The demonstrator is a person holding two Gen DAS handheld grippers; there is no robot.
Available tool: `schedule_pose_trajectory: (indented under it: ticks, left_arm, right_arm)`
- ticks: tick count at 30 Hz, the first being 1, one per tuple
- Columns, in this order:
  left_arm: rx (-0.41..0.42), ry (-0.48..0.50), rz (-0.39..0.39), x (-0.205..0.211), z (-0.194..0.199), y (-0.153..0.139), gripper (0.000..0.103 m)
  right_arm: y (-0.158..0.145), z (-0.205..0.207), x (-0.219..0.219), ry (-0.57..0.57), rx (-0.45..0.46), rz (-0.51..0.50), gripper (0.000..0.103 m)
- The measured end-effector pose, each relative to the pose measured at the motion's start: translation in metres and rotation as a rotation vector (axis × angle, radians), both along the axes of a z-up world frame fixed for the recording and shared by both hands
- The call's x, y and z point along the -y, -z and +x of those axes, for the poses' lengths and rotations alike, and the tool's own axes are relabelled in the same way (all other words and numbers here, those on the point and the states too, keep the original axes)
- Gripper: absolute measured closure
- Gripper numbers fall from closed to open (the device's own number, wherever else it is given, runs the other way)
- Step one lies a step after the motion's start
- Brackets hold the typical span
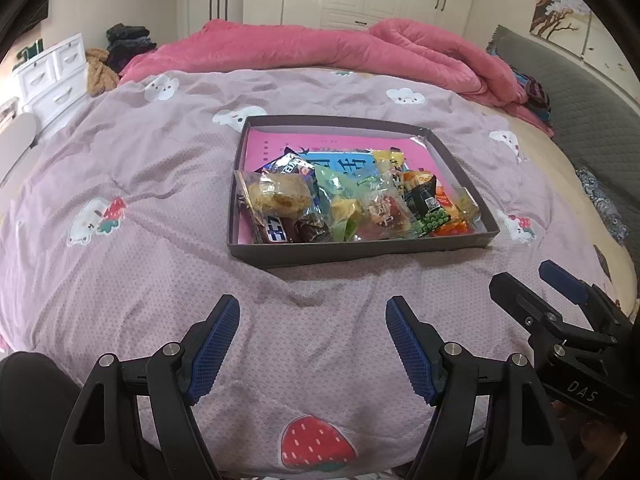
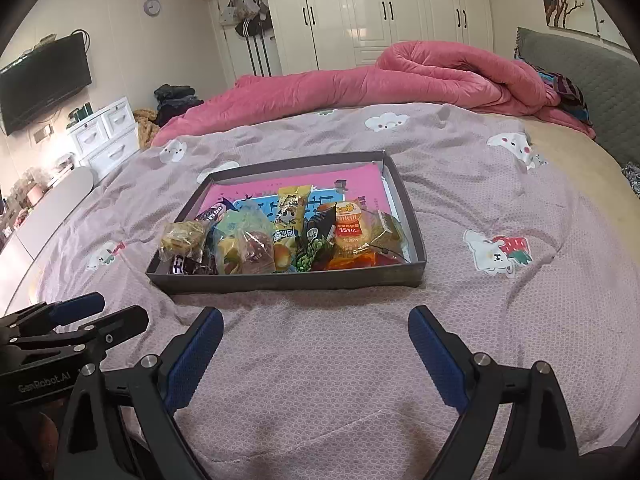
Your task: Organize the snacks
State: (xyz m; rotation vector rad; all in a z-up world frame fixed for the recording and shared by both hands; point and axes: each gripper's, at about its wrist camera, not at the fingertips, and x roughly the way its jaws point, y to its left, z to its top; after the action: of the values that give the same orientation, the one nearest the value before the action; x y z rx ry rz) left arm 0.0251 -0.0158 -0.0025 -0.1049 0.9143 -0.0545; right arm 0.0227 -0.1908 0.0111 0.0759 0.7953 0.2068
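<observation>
Grey box [image 1: 360, 254] of snacks [image 1: 360, 204], beyond open, empty left gripper [image 1: 312, 344]

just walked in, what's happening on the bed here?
A person holds a claw in each hand over a bed with a lilac quilt. Both the left claw and the right claw are open and empty, back from a shallow grey tray. The wrapped snacks are all piled at the tray's near end, on a pink sheet lining it. None lie loose on the quilt, so the sorting looks done or nearly so.
</observation>
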Motion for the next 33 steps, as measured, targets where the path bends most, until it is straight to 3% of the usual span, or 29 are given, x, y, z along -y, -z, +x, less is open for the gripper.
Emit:
schedule_pose_trajectory:
  ticks: [33]
  left_arm:
    - [-0.010,-0.015,-0.007,-0.0032,0.0013,0.0017,0.026]
  right_arm:
    - [0.0001,0.0018,0.0021,-0.002,-0.004,0.012,0.008]
